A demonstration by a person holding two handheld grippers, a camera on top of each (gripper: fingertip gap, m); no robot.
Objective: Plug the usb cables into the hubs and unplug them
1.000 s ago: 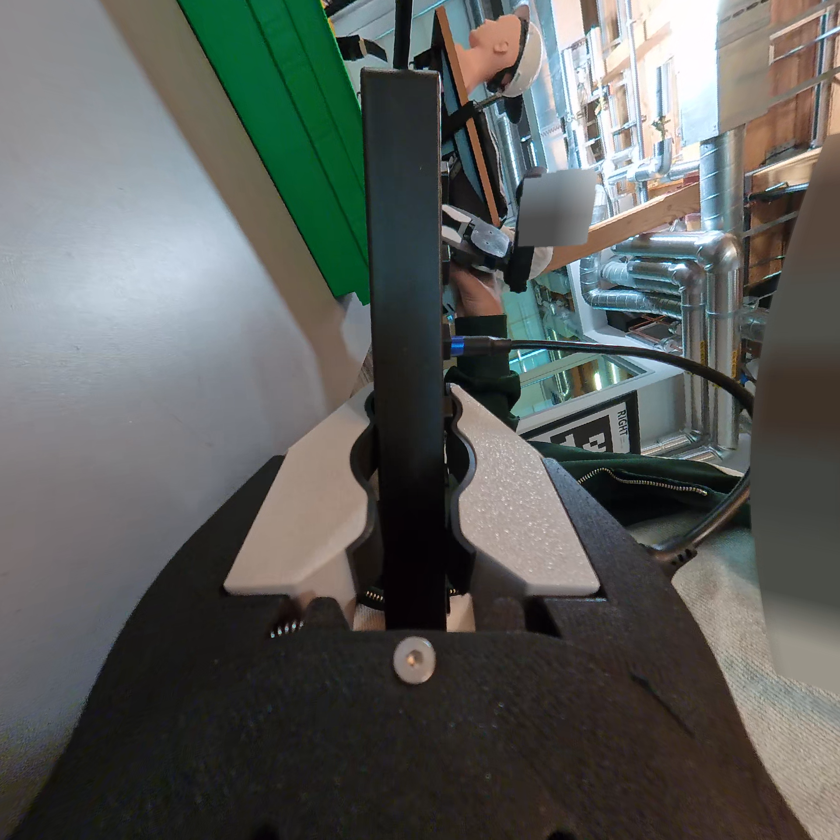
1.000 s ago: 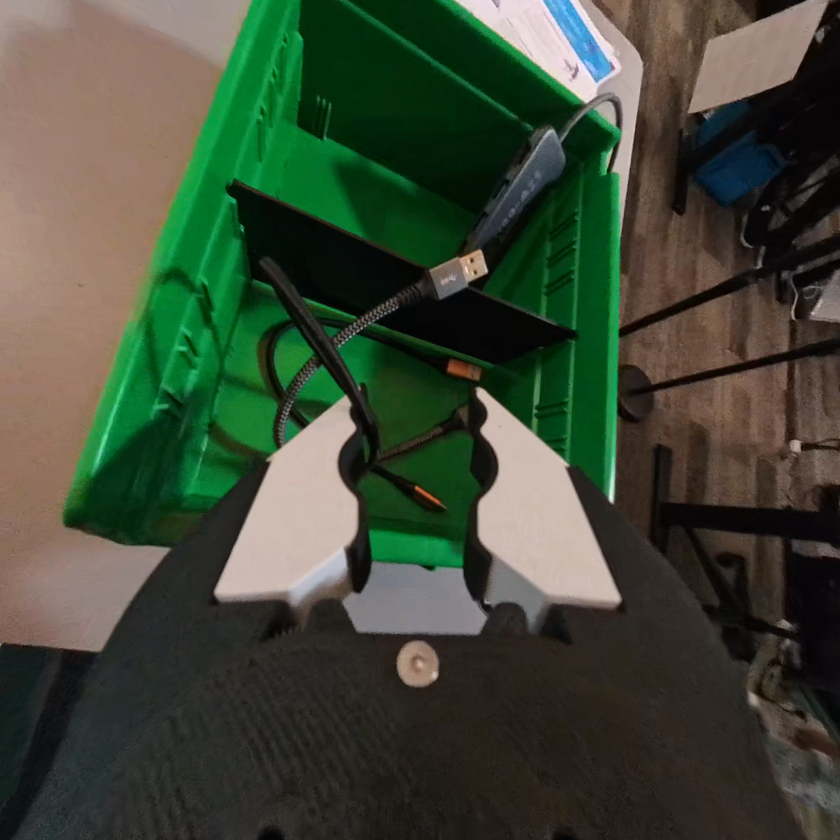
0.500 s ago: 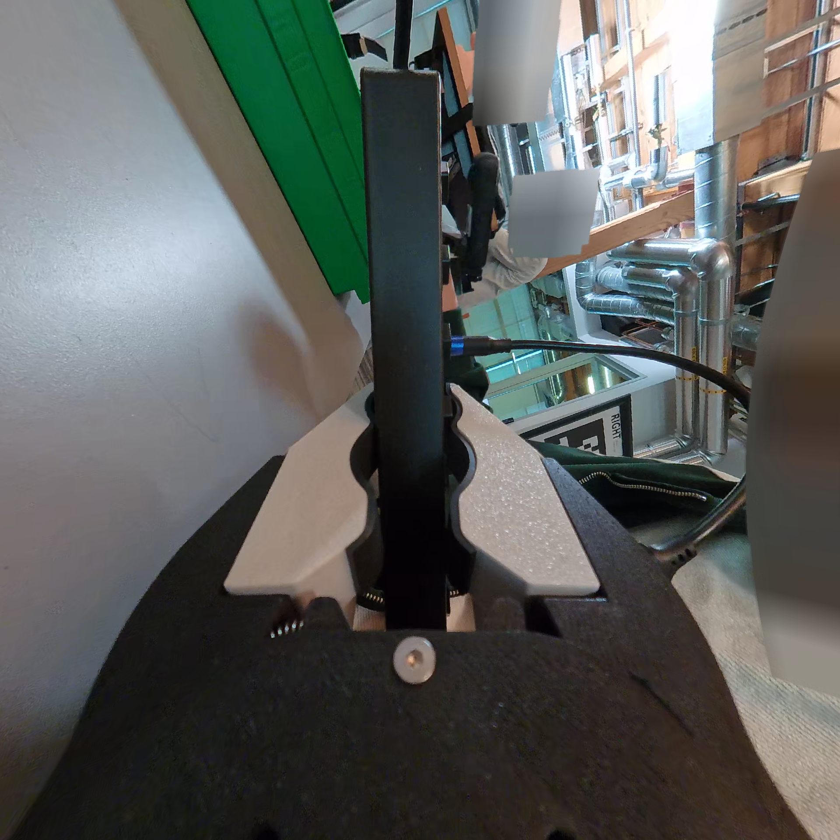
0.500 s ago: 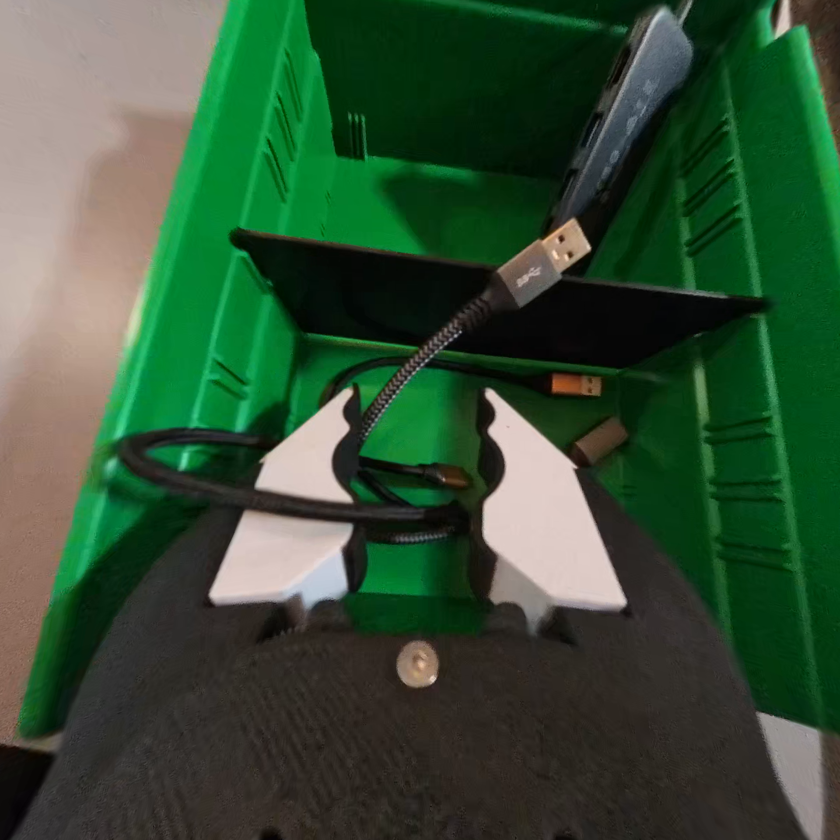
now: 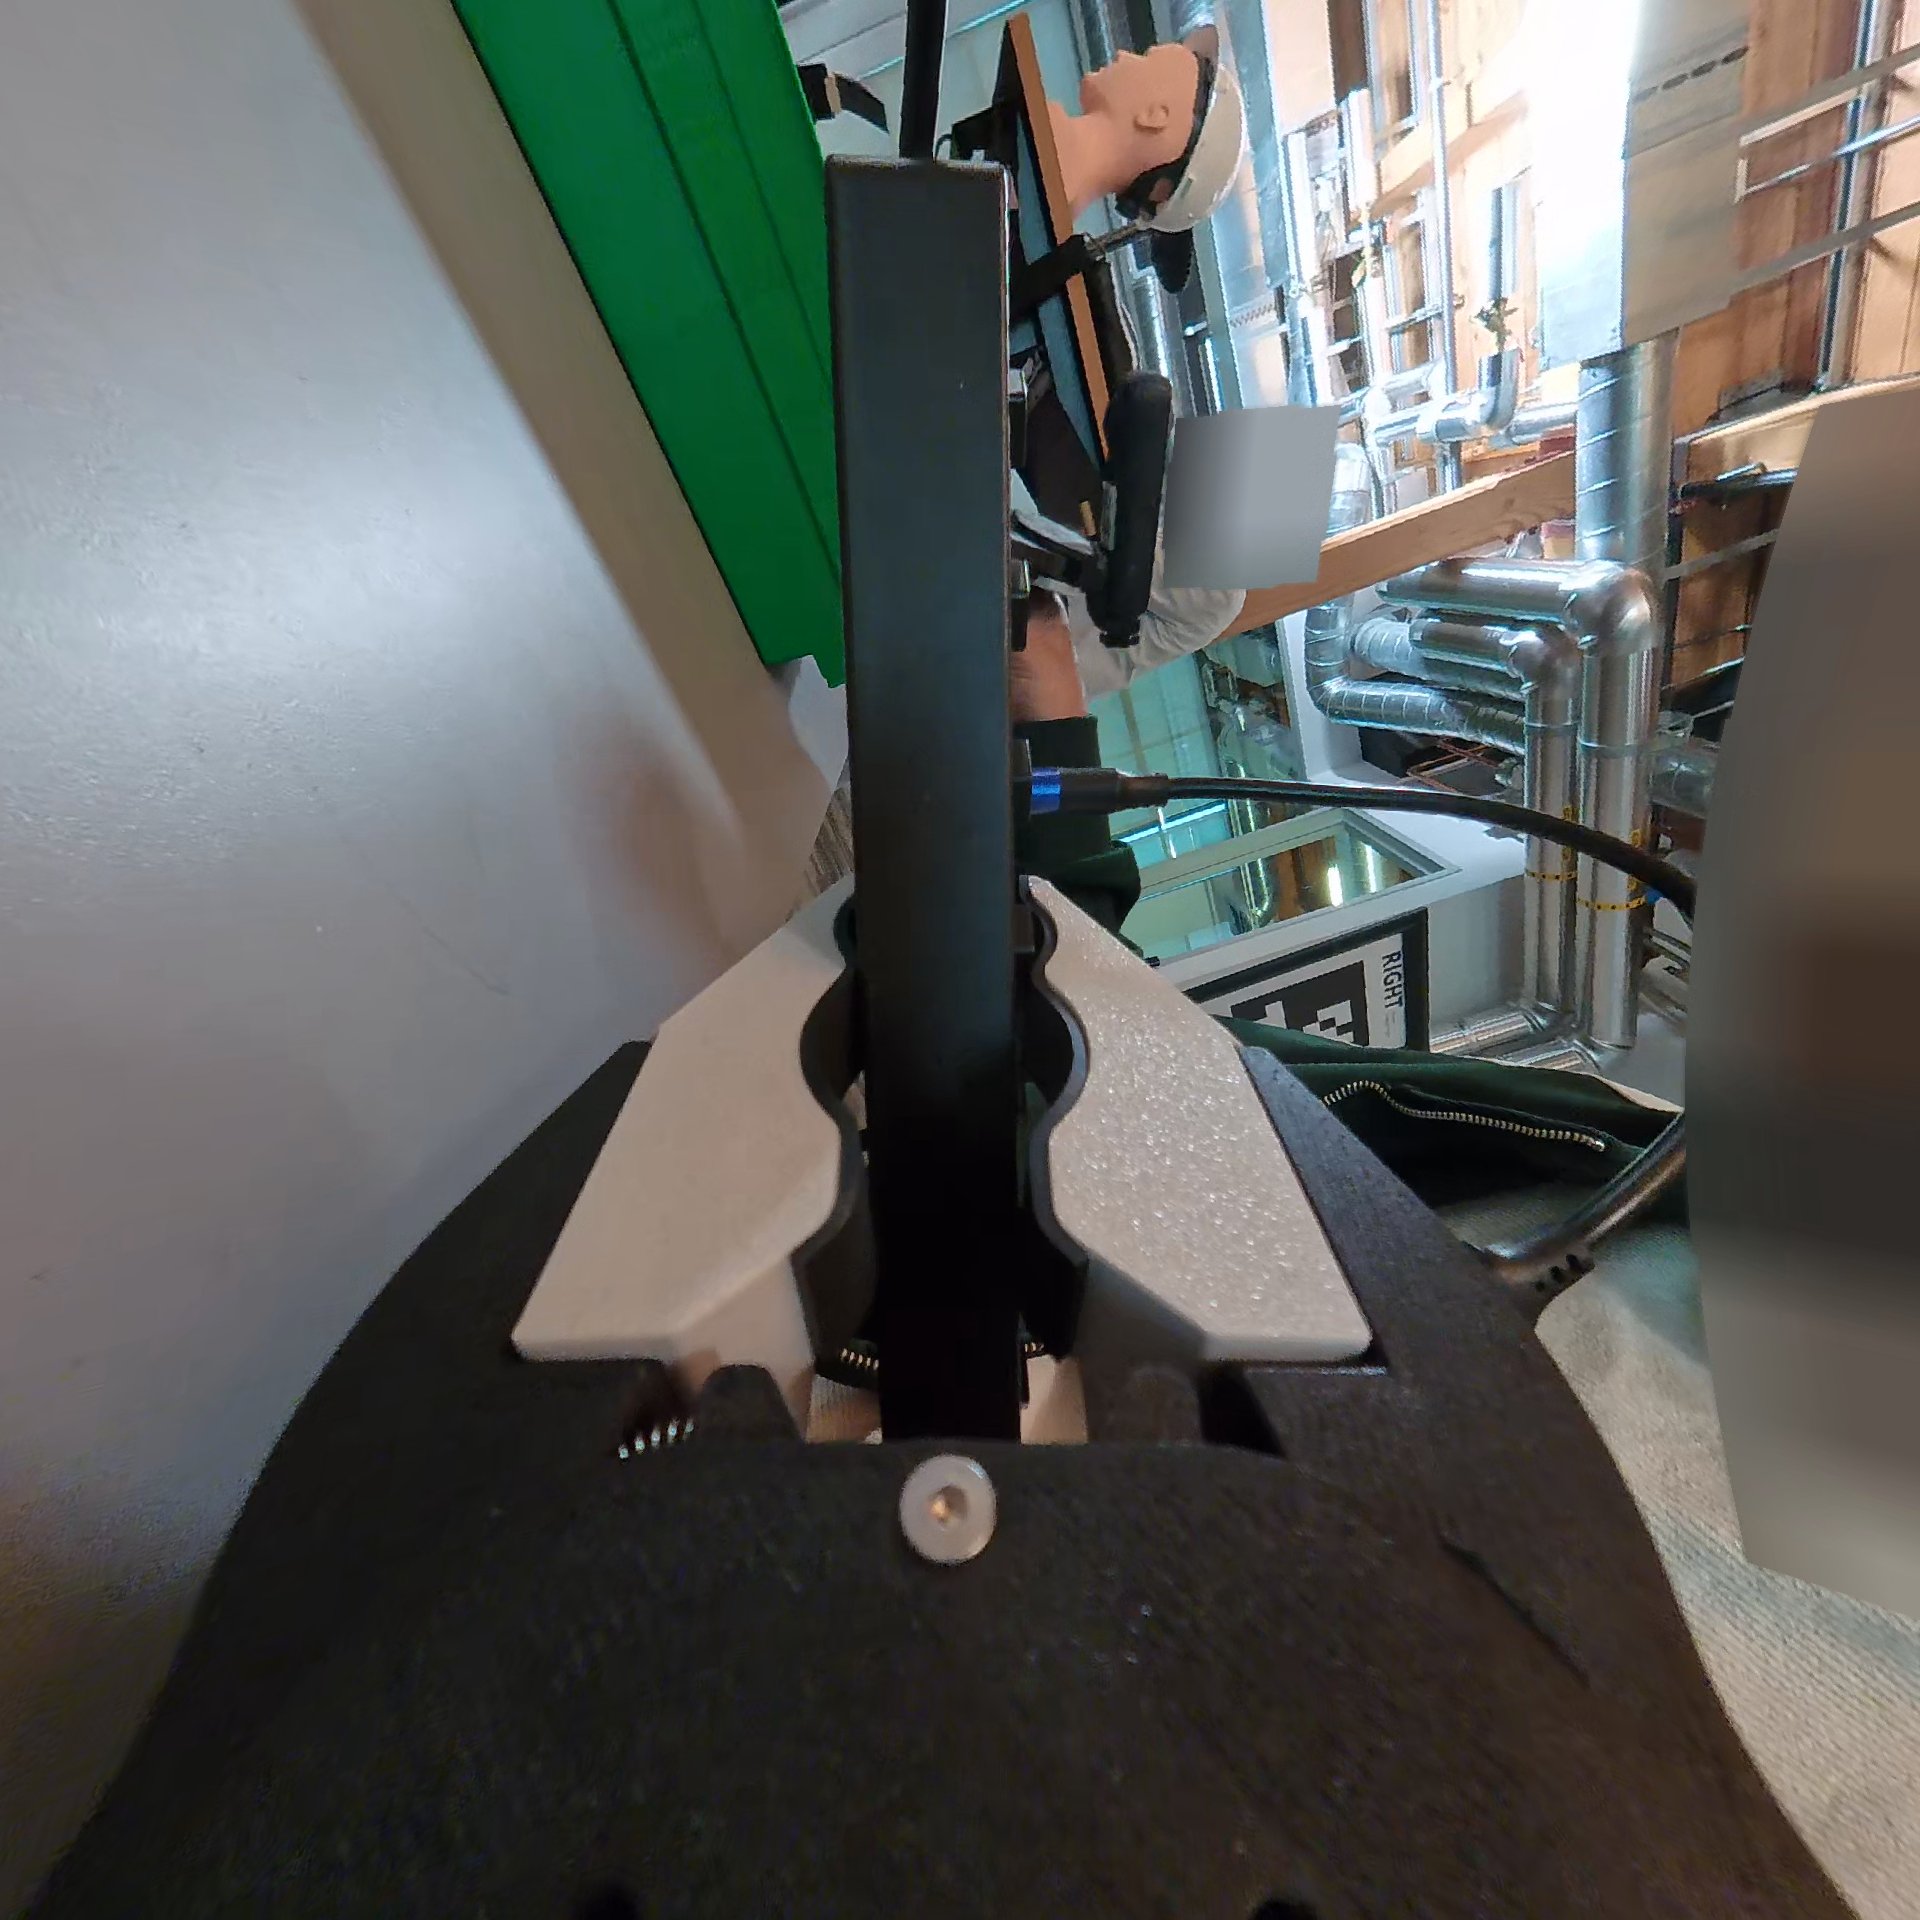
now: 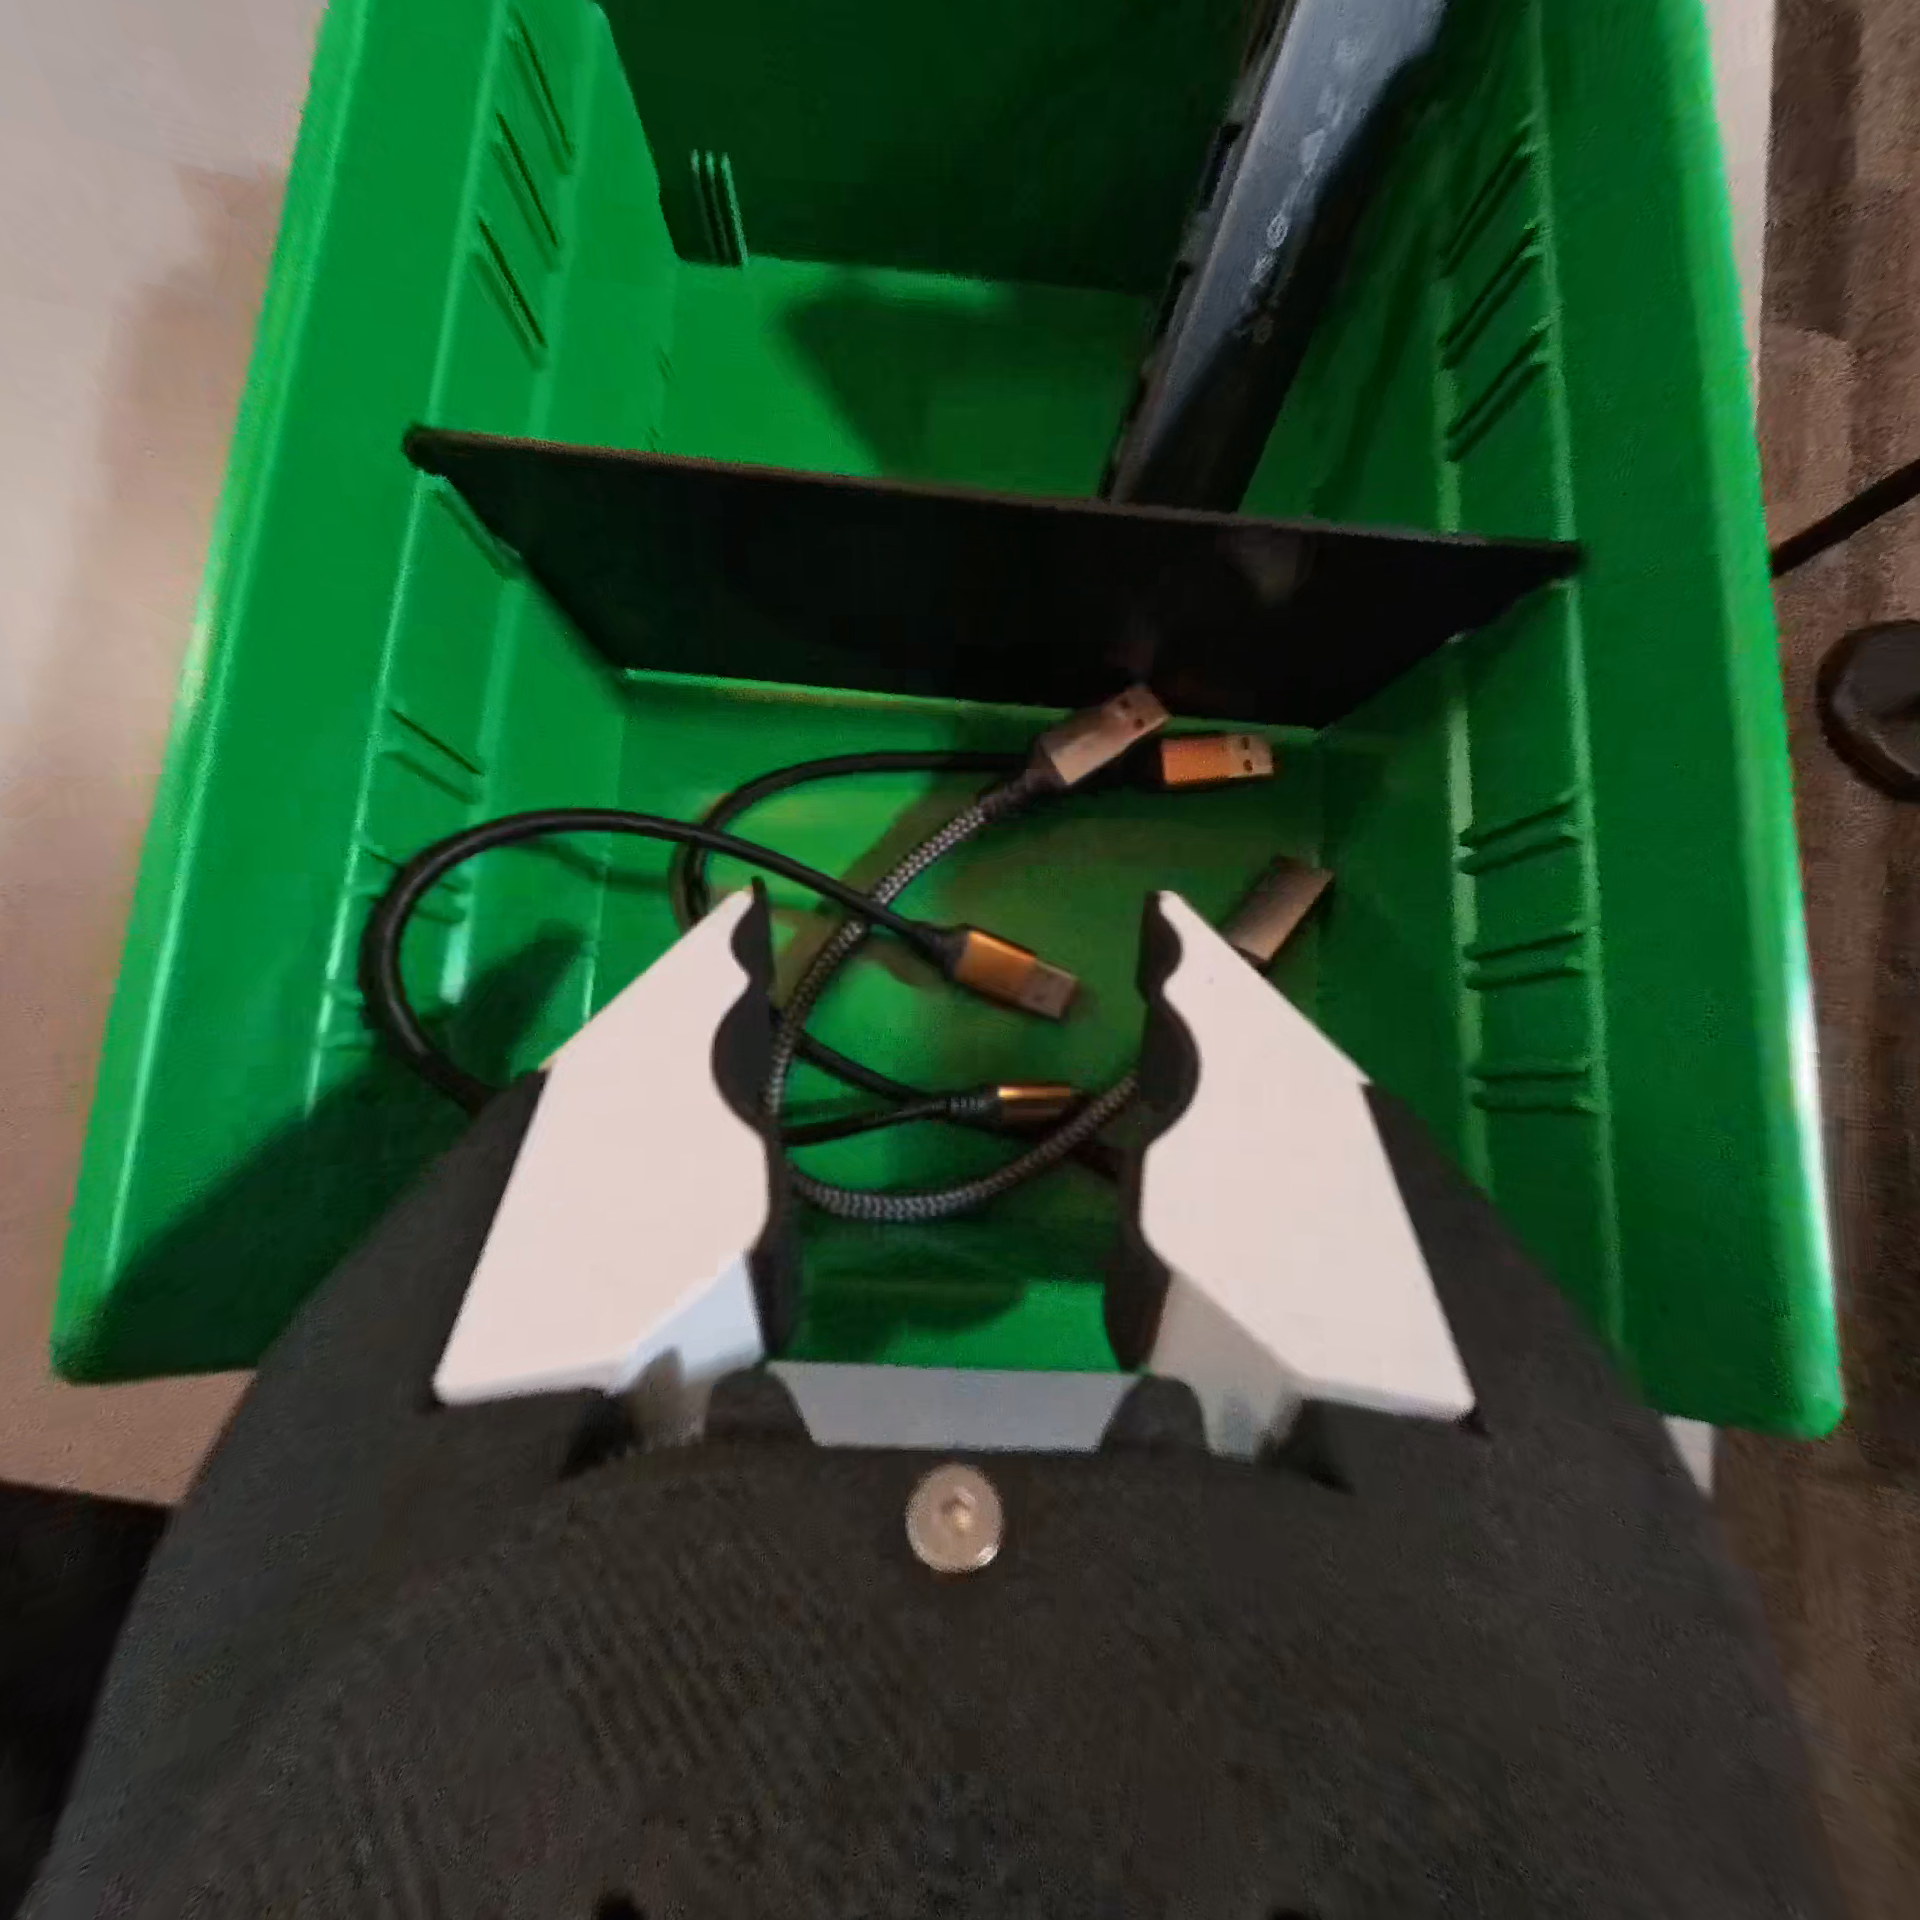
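Observation:
My left gripper (image 5: 935, 914) is shut on a long black hub (image 5: 920, 623) that stands up between its fingers. A black cable with a blue-ringed plug (image 5: 1081, 795) sits in the hub's right side. My right gripper (image 6: 951, 914) is open and empty above the near compartment of a green bin (image 6: 260, 935). Several USB cables lie loose on the bin floor, among them a braided grey cable (image 6: 935, 862) and a black cable with an orange plug (image 6: 997, 961). A grey hub (image 6: 1278, 229) leans in the far compartment behind a black divider (image 6: 935, 592).
The green bin also shows in the left wrist view (image 5: 675, 312), beside a white table (image 5: 260, 727). A dark green jacket (image 5: 1455, 1122) lies at the right. A mannequin head with a white helmet (image 5: 1164, 104) and metal pipes (image 5: 1558, 644) stand beyond. Dark floor (image 6: 1839, 312) lies to the bin's right.
The braided grey cable has dropped out of my right gripper into the bin's near compartment, and that gripper has opened wider and moved closer over the bin. The left gripper keeps holding the black hub.

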